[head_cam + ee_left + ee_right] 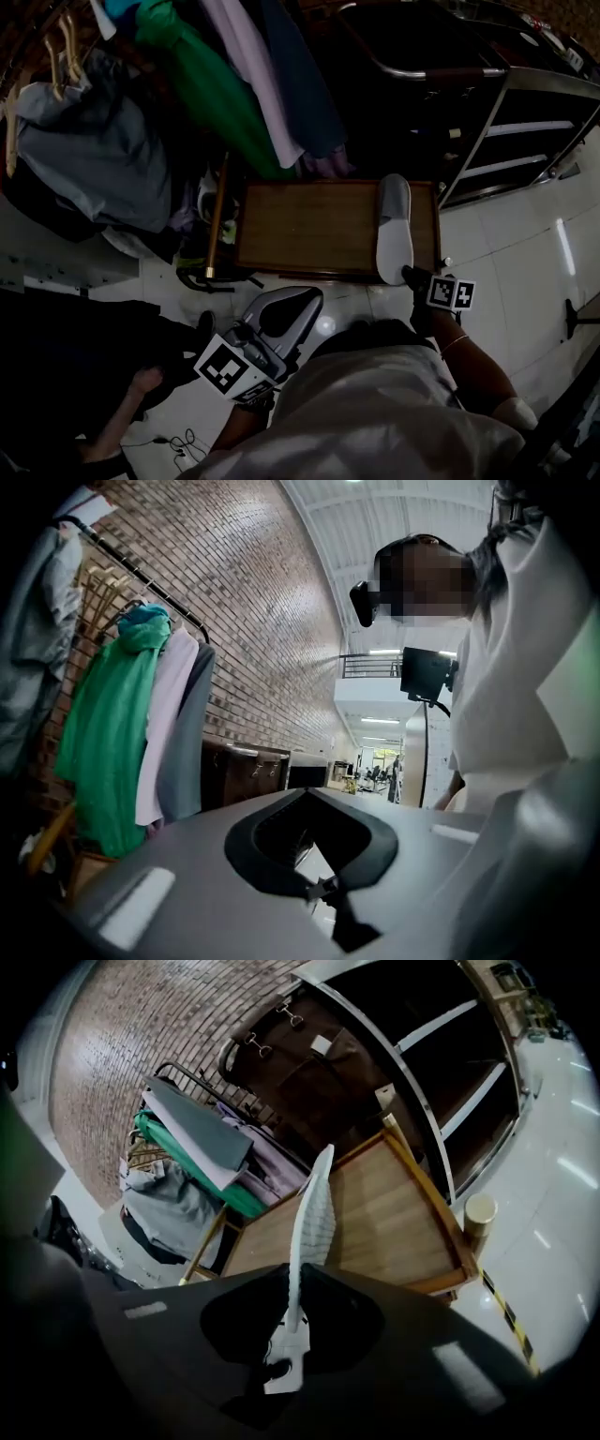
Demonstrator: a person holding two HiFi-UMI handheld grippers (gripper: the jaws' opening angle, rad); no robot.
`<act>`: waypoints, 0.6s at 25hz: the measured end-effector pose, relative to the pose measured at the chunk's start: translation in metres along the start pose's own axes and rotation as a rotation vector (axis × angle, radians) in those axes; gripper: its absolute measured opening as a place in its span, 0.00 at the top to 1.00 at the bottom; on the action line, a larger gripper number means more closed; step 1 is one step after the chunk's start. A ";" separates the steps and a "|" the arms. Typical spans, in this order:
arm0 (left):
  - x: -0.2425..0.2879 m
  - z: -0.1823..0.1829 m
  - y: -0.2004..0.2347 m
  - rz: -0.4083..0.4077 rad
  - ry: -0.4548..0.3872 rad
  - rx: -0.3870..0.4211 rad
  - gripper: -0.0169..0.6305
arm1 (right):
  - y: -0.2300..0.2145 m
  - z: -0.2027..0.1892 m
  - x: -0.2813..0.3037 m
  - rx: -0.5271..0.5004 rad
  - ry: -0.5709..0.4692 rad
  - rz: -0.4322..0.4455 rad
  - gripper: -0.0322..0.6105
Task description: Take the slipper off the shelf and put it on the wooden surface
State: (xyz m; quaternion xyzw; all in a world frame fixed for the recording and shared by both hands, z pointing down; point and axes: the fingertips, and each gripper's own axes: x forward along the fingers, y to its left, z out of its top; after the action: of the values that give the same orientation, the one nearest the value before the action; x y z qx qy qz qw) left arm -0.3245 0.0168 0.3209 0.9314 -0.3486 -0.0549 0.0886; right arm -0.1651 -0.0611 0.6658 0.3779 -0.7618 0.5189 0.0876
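Looking down from the head view, where's the slipper [394,230]?
Over the wooden surface's [309,225] right end, heel pinched in the right tongs [412,275], seemingly for lowering.
Left gripper view?
Left tongs [323,890] clenched, empty, held aside.
Right gripper view?
Sole on edge, clamped. No readable writing, only square markers [451,292].

Dim, underexposed head view, glare streaks on the floor [562,246], fisheye-bent edges.

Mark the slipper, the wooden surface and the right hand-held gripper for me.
slipper [395,230]: head view, middle of its pale body.
wooden surface [309,227]: head view, bare wood left of the slipper.
right hand-held gripper [294,1277]: right gripper view, between its fingertips, which are closed on the slipper's edge.
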 end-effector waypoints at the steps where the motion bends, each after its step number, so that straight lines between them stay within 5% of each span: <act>1: -0.007 -0.003 0.006 0.025 0.009 0.001 0.98 | -0.002 -0.003 0.006 0.001 0.022 0.001 0.89; 5: -0.030 -0.019 0.023 0.107 0.038 -0.021 0.98 | -0.017 -0.017 0.021 0.027 0.079 -0.026 0.87; 9: -0.027 -0.018 0.019 0.109 0.029 -0.019 0.98 | -0.029 -0.010 0.013 0.123 0.013 -0.080 0.77; 15: -0.018 -0.013 0.015 0.074 0.027 -0.031 0.98 | -0.033 -0.008 -0.017 -0.129 0.025 -0.221 0.70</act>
State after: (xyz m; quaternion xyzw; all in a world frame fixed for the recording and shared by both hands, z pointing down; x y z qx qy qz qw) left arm -0.3456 0.0190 0.3377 0.9171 -0.3807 -0.0443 0.1098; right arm -0.1335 -0.0520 0.6843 0.4466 -0.7462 0.4606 0.1777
